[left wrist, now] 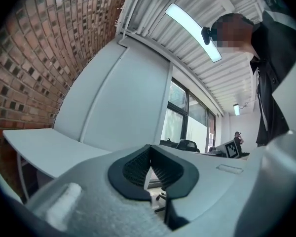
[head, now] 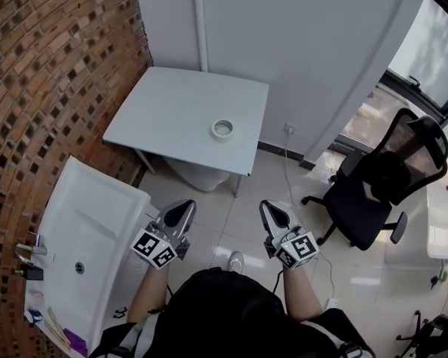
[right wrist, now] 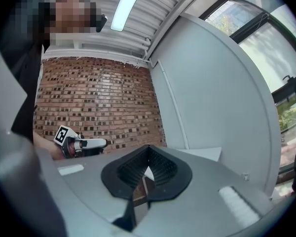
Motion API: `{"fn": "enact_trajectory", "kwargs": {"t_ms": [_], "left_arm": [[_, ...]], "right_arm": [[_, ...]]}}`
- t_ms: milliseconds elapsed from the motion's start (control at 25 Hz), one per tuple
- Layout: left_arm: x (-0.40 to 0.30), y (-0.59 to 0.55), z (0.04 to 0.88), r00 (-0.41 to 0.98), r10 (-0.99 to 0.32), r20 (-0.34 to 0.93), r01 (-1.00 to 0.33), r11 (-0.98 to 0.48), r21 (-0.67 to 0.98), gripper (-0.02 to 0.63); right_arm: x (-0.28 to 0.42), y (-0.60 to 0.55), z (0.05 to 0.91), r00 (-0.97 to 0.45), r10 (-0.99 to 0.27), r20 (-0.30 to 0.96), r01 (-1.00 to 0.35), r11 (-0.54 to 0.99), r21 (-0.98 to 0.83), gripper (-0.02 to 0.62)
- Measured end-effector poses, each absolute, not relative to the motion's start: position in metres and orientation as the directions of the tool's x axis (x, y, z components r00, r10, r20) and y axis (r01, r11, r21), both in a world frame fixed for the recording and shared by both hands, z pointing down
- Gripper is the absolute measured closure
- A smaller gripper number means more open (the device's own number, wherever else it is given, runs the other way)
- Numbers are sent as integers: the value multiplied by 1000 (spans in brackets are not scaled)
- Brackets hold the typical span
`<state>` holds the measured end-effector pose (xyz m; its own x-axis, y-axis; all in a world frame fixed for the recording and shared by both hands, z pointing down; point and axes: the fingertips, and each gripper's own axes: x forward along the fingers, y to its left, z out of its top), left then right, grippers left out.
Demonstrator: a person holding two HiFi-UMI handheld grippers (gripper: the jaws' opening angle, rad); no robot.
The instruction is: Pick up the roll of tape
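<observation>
A roll of pale tape (head: 222,129) lies flat near the right front part of a small white table (head: 164,110). Both grippers hang over the floor on my side of the table, well short of it, pointing towards it. My left gripper (head: 185,205) is shut with nothing between its jaws, and so is my right gripper (head: 269,206). In the left gripper view the shut left gripper (left wrist: 150,154) has the table's top (left wrist: 44,149) ahead on the left. In the right gripper view the right gripper (right wrist: 148,154) is also shut and a corner of the table (right wrist: 203,153) shows beyond. The tape is not visible in either gripper view.
A white washbasin (head: 86,233) stands at the left against the brick wall (head: 52,73). A black office chair (head: 381,189) is on the right by the window. A white bin (head: 200,174) sits under the table. A cable (head: 287,170) runs down from a wall socket.
</observation>
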<state>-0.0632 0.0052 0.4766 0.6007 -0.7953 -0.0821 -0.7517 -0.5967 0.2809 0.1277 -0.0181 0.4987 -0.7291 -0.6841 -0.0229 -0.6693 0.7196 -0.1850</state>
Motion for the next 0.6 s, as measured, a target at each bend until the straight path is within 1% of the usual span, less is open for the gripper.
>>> {"fn": "enact_trajectory", "kwargs": {"t_ms": [120, 240, 440, 600], "left_arm": [[-43, -19, 467, 596, -796, -106, -747, -598, 291, 604], [-30, -39, 463, 591, -800, -102, -755, -593, 280, 604], [-18, -52, 462, 559, -820, -124, -762, -567, 314, 604], [-16, -55, 467, 552, -828, -100, -778, -554, 297, 604]], "right_arm": [[144, -44, 491, -736, -675, -46, -658, 730, -186, 589], [158, -61, 487, -741, -669, -63, -648, 736, -194, 589], [170, -73, 498, -767, -642, -21, -625, 753, -207, 591], [167, -86, 503, -780, -625, -10, -608, 762, -223, 591]]}}
